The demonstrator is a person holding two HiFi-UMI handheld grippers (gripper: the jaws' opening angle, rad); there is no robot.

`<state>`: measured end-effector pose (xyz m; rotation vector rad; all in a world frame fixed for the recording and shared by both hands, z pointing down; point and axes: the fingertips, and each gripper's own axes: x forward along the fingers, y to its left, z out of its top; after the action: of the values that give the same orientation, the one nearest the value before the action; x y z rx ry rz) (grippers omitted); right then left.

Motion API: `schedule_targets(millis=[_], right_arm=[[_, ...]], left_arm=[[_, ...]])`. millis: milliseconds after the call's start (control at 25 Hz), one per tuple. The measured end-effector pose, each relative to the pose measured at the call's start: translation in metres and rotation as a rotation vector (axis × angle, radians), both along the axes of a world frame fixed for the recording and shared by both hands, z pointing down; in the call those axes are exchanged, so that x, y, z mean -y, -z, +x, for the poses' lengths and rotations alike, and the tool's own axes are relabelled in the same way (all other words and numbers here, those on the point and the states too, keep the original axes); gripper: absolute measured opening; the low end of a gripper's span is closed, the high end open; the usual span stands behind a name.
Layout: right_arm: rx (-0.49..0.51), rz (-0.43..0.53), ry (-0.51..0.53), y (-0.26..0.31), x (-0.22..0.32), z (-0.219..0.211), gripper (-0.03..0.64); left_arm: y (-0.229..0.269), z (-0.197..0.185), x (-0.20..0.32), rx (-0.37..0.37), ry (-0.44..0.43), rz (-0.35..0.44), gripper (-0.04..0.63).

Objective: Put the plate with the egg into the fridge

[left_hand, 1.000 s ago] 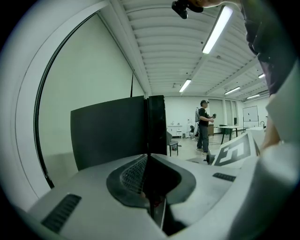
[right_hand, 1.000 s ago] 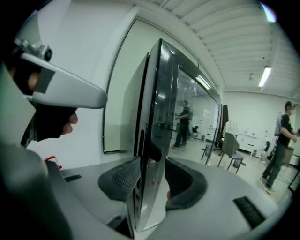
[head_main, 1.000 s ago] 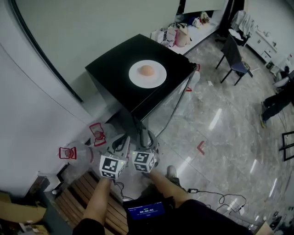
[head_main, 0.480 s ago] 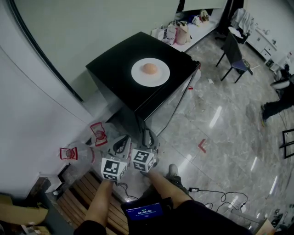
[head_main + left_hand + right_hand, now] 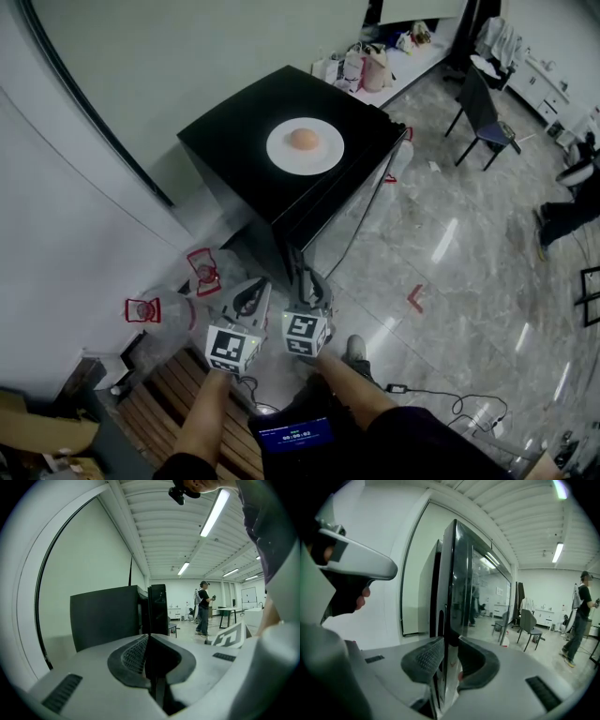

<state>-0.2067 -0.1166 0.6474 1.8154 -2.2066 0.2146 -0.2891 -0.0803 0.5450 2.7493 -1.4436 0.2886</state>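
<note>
Well, plate [image 5: 324, 156] flat on fridge [image 5: 232, 139]; right claw [image 5: 450, 642] just closing onto door edge [image 5: 450, 573]; left claw [image 5: 149, 637] pinched.

I log my wearer in a dark short-sleeved top [image 5: 412, 445], forearms bare, one pale grey shoe [image 5: 352, 350]. Black device [image 5: 296, 434] with a blue-lit screen at the waist. Left gripper [image 5: 251, 292] and right gripper [image 5: 306, 279]: pale grey moulded shells, dark cross-hatched pads [image 5: 133, 656], black slotted vents [image 5: 63, 693], a white cube [image 5: 231, 347] with black square markers each. Right jaws were just closing, with the fridge door [image 5: 452, 573] edge between them.
</note>
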Motion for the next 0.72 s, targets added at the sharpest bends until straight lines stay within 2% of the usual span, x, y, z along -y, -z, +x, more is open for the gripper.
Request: schedule_targets(millis=[120,240,400,480,600,720], right_arm=[[0.009,0.010,0.039,0.003,-0.020,0.028,0.095],[0.009,-0.001,0.072,0.002,-0.041,0.058,0.088],[0.011,-0.012,0.051,0.000,-0.064,0.109,0.071],[0.005,-0.014,0.028,-0.002,-0.072,0.134,0.064],[0.000,-0.015,-0.007,-0.001,-0.080,0.167,0.057],[-0.004,-0.021,-0.016,0.000,-0.086,0.199,0.054]], left_arm=[[0.020,0.025,-0.003,-0.032,-0.093,0.012,0.009],[0.051,0.066,-0.017,-0.061,-0.214,-0.021,0.011],[0.086,0.138,-0.030,-0.060,-0.388,-0.021,0.014],[0.094,0.170,-0.035,-0.059,-0.461,-0.021,0.046],[0.098,0.207,-0.046,-0.049,-0.537,-0.030,0.057],[0.099,0.240,-0.054,-0.041,-0.573,-0.025,0.057]])
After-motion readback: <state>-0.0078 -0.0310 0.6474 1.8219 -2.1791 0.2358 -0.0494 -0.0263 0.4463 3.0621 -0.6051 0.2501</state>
